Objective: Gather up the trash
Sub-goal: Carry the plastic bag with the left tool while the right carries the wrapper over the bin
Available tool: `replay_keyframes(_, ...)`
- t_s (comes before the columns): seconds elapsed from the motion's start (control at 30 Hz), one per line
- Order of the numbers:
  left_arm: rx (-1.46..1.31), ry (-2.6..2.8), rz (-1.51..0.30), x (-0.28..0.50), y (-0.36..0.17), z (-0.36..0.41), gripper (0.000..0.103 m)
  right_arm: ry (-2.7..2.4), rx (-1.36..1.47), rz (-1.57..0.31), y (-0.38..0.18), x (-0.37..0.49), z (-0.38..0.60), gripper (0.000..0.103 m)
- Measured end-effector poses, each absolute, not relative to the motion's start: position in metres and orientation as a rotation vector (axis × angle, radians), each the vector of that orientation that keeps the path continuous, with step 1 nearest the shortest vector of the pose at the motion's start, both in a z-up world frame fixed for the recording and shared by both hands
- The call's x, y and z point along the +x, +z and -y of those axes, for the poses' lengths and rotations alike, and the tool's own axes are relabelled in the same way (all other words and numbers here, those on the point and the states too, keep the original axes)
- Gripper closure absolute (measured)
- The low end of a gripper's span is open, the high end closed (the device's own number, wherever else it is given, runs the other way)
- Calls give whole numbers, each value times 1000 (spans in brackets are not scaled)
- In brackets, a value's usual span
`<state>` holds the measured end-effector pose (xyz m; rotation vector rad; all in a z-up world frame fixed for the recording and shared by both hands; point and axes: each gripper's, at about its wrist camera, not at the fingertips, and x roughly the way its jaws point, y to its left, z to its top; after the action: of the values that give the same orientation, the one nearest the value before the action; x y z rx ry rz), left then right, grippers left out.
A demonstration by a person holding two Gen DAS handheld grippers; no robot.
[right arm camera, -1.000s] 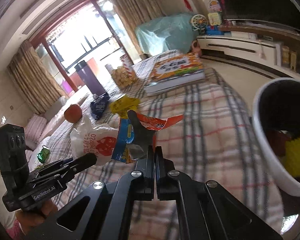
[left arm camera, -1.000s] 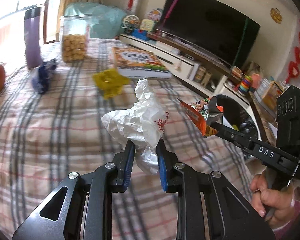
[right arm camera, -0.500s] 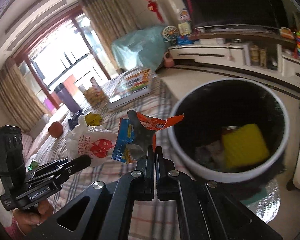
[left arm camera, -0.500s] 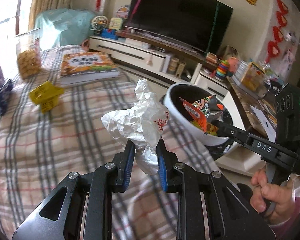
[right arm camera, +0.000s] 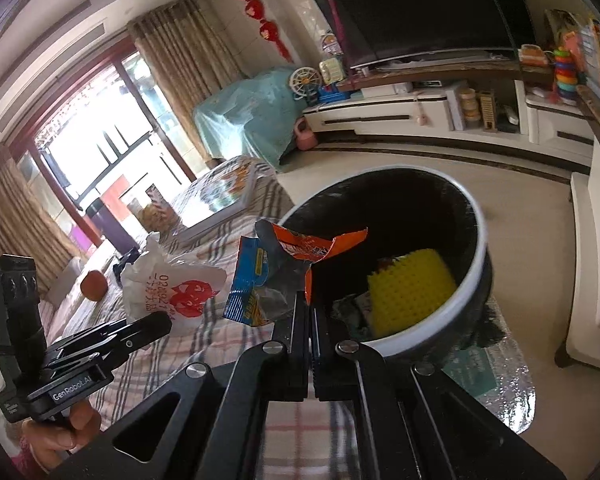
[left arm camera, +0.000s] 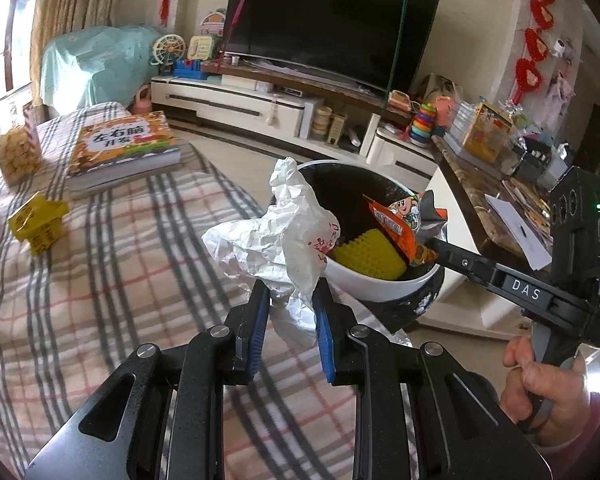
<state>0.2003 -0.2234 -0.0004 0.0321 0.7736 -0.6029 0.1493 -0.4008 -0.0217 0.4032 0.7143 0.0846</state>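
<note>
Plaid cloth covers the worktop (left arm camera: 100,264), with a white-rimmed bin (right arm camera: 474,280) off its edge at 3 o'clock, already holding a yellow sponge (right arm camera: 410,288). In the left gripper (left arm camera: 290,308) the fingers are slightly apart, pinching a crumpled white bag (left arm camera: 276,236) beside the bin's rim. In the right gripper (right arm camera: 310,312) the fingers are fully closed on an orange snack wrapper (right arm camera: 288,268), held at the bin's near edge.

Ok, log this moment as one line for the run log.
left tool: shut on white bag | right tool: shut on snack wrapper | both by bin | yellow box: on table
</note>
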Motion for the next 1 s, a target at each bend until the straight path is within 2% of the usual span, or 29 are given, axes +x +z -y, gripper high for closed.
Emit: replay_keyframes(1.0,113,-632,-755,202,3,276,82,44,438,-702,-23,143,431,102)
